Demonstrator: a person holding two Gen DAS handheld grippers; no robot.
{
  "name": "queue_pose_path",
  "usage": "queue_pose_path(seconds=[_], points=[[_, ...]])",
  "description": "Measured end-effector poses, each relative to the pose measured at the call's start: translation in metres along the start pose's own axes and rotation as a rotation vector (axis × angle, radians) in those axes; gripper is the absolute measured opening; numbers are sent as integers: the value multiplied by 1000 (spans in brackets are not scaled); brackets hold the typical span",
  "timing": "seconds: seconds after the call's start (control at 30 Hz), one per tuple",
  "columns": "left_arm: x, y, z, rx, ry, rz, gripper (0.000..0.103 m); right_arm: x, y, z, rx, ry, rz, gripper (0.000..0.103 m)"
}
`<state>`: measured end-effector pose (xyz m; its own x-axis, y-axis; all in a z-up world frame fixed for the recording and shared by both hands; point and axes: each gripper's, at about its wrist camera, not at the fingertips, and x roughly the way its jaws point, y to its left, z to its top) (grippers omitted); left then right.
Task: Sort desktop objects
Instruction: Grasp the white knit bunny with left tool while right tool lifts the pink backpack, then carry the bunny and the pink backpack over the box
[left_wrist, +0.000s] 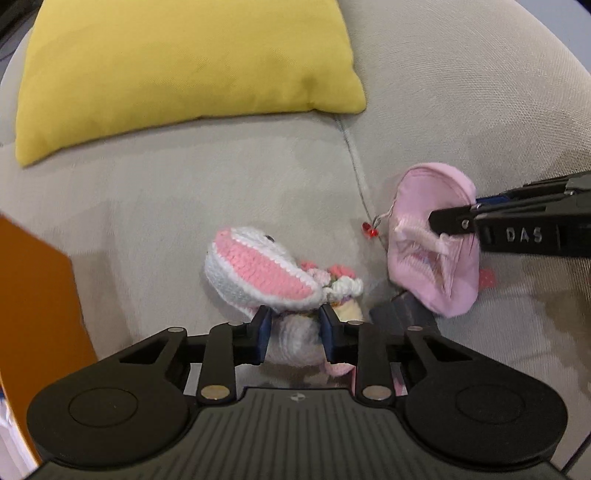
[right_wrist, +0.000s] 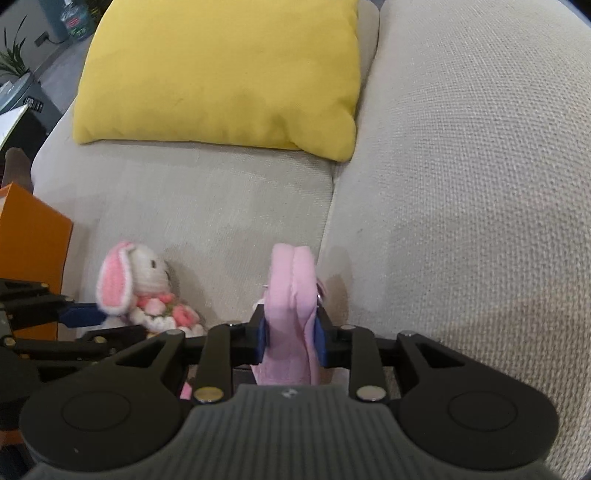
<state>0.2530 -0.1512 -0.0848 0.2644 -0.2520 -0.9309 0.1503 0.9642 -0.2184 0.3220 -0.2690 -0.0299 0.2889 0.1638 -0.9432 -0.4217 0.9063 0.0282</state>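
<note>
- The beige sofa (right_wrist: 461, 184) fills both views; a seam runs between two of its seat cushions, and everything else lies on it or beside it.
- A yellow cushion (right_wrist: 229, 74) leans at the back of the left seat cushion, well apart from the toys.
- An orange box (right_wrist: 33, 236) stands at the left edge of the seat, near the rabbit.
- The left gripper (left_wrist: 295, 328) points steeply down at the seat. Its jaws are clenched on the white body of the crochet rabbit, one blue pad against each side.
- The right gripper (right_wrist: 290, 332) also points steeply down. Its jaws grasp the pink pouch from both sides, and the fabric bunches up between the blue pads.
- The pink pouch (right_wrist: 291, 295) stands on edge close to the seam, just right of the rabbit and apart from it. In the left wrist view a drawstring crosses its face.
- The crochet rabbit (right_wrist: 136, 284) sits upright on the left seat cushion, white with pink-lined ears, and holds a small bunch of pink knitted flowers at its front.
- Two small red beads (left_wrist: 370, 229) on a thin cord lie on the seam just left of the pouch.
</note>
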Motion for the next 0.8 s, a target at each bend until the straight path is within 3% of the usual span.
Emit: queue_pose_path(seconds=[0.13, 0.3, 0.6, 0.8], points=[[5, 10, -3, -55, 18, -11, 35, 1, 1, -1, -6, 3, 5, 29], [12, 13, -4, -138, 61, -31, 47, -1, 4, -2, -16, -4, -1, 29], [2, 11, -15, -158, -19, -16, 24, 3, 6, -2, -12, -25, 2, 26], [-16, 12, -20, -112, -85, -14, 22, -14, 13, -4, -18, -81, 34, 23]])
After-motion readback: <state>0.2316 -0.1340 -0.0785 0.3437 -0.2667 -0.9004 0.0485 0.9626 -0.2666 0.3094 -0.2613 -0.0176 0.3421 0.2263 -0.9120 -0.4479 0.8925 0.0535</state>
